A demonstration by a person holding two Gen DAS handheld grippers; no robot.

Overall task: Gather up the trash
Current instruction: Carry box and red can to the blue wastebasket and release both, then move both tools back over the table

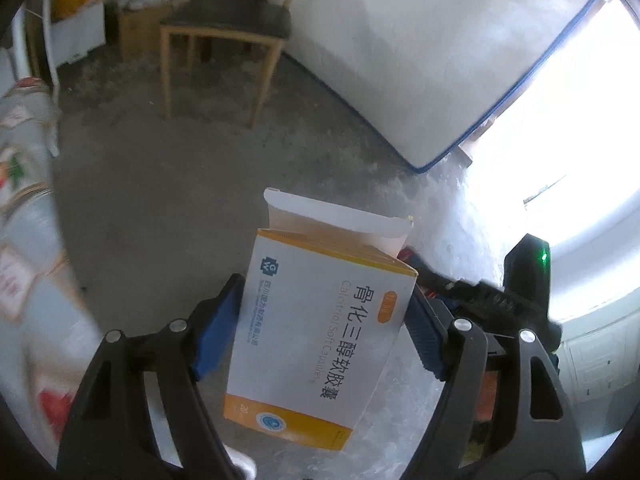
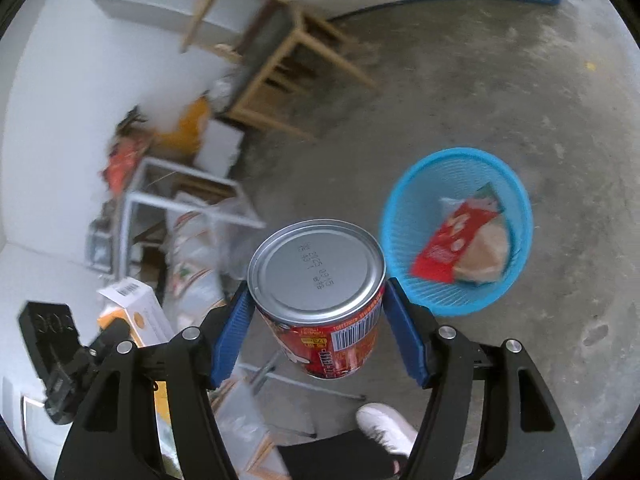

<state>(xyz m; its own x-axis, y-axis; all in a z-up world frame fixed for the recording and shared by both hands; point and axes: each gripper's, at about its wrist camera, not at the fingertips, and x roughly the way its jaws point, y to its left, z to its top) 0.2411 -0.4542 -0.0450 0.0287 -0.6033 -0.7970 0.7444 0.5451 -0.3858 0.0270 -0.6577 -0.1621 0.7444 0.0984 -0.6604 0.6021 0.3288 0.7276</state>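
In the left wrist view, our left gripper [image 1: 324, 320] is clenched on a white and orange medicine box [image 1: 316, 332] with its top flap open; the box hangs above the bare concrete floor [image 1: 168, 200], with a wooden chair [image 1: 224, 40] well beyond it, and no basket shows here. In the right wrist view, our right gripper [image 2: 316, 320] grasps a red can [image 2: 320, 292], silver end toward the camera, just beside the blue basket [image 2: 404, 208] and not yet over it. The basket stands on the floor and already holds a red wrapper [image 2: 452, 240] and a pale bag beneath it, so we judge part of the collecting done. The can and the box remain to be dropped in. The left gripper appears well to the far side of the can from the basket, box in its grip.
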